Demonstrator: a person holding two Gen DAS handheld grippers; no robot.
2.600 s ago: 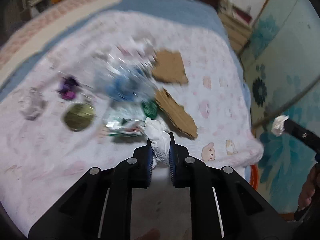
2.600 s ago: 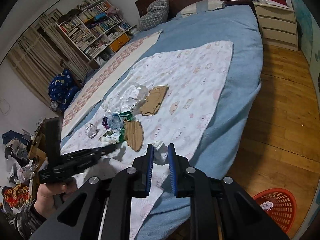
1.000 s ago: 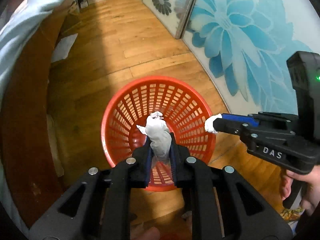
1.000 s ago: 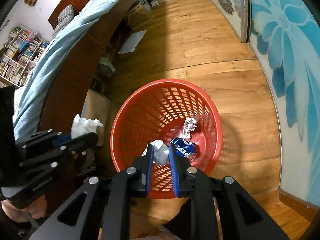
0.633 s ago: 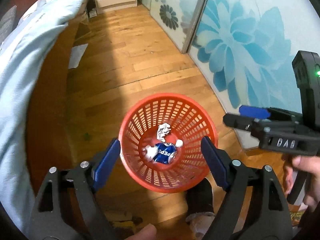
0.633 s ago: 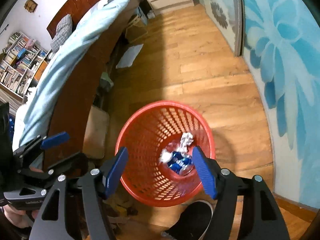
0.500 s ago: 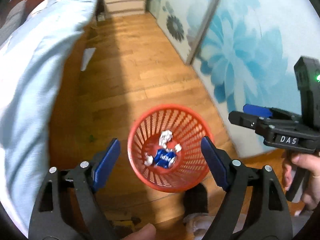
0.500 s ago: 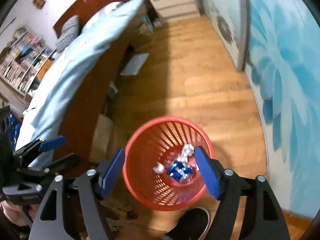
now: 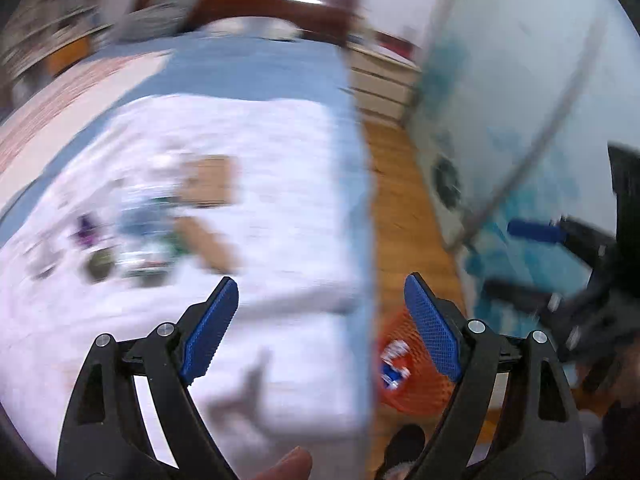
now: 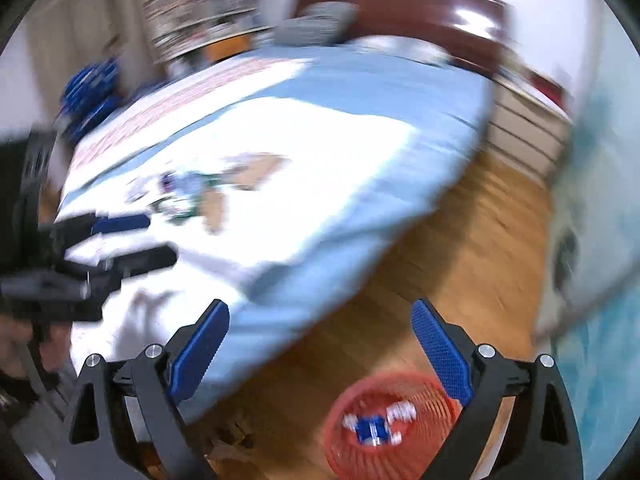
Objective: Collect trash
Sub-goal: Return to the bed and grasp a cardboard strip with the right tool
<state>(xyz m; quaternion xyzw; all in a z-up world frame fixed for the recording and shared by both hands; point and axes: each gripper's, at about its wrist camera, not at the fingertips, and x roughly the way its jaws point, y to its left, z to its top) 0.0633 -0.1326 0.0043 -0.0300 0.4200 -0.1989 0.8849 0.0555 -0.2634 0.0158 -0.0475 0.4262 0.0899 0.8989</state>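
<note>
One red basket [image 10: 404,446], two brown cardboard pieces [image 9: 210,180], one bed [image 9: 256,72] and two hand-held grippers [image 9: 320,322].

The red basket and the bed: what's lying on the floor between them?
Only bare wooden floor shows between the red basket and the bed in the blurred right wrist view.

No readable text, label, brand or number in either view; both are heavily motion-blurred. The blue wrapper [image 10: 372,431] lying in the red basket [image 10: 430,462] carries white marks, too smeared to read as letters. Same wrapper [image 9: 394,372] in the left wrist view: white blotches only. Book spines on the bookshelf [image 10: 200,8] are streaks of colour, no titles legible. The pink-printed sheet [image 9: 72,88] on the bed shows a pattern, not lettering. Nothing printed can be made out on the gripper bodies.
</note>
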